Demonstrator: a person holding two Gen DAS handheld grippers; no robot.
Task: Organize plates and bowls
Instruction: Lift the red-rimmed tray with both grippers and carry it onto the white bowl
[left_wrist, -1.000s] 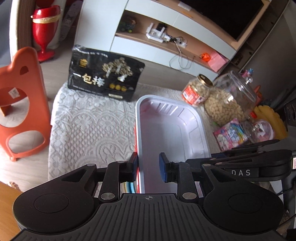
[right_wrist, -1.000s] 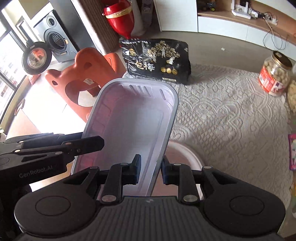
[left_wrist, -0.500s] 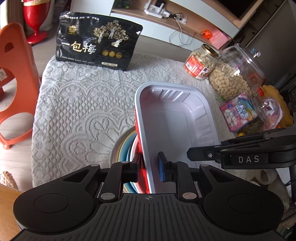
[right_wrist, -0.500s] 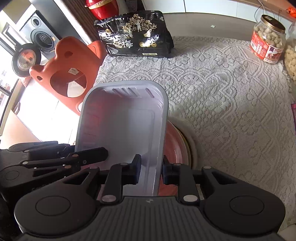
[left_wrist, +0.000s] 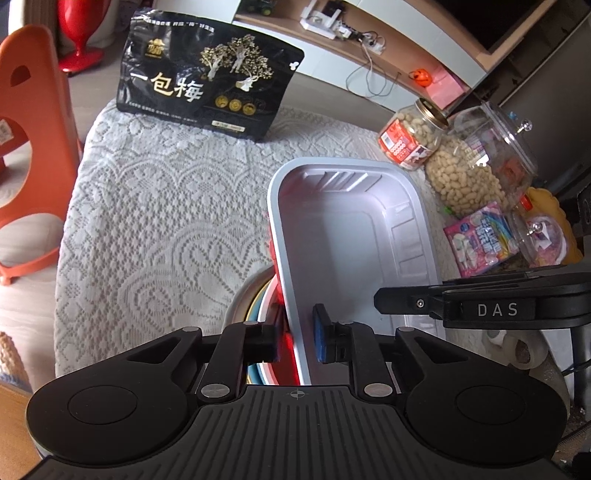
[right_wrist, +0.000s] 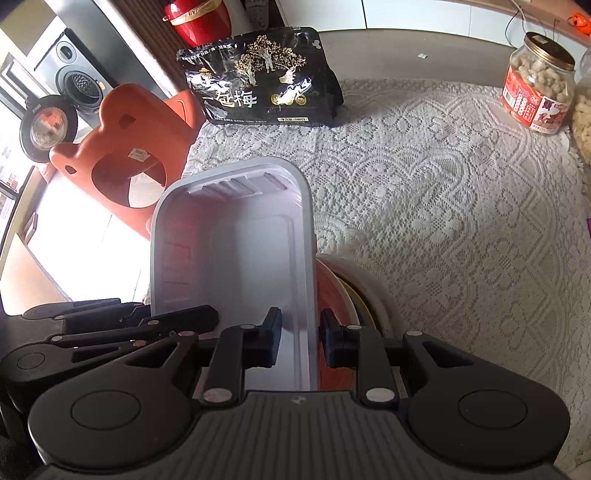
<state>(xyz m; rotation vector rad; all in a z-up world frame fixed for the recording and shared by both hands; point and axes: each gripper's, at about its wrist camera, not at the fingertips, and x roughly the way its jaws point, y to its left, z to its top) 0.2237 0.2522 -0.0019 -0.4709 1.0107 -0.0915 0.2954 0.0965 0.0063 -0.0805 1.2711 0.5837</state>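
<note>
A rectangular tray (left_wrist: 351, 240), white inside and red outside, hangs between both grippers, low over a stack of round plates (left_wrist: 251, 299) on the lace cloth. My left gripper (left_wrist: 297, 334) has its jaws closing on the tray's left long wall, one pad outside and the blue pad inside. In the right wrist view my right gripper (right_wrist: 300, 332) is shut on the opposite long wall of the tray (right_wrist: 240, 251), and the plate stack (right_wrist: 354, 291) shows just to the right. Whether the tray touches the plates is hidden.
A black snack bag (left_wrist: 207, 81) stands at the table's far edge. A nut jar (left_wrist: 410, 142), a large clear jar (left_wrist: 480, 162) and a candy packet (left_wrist: 480, 236) crowd the right side. An orange stool (left_wrist: 29, 155) stands off the left edge. A lace tablecloth (left_wrist: 159, 206) covers the table.
Both grippers have come down with the tray toward the table, and the plate stack has come into view beneath it. The left jaws have narrowed onto the tray's wall.
</note>
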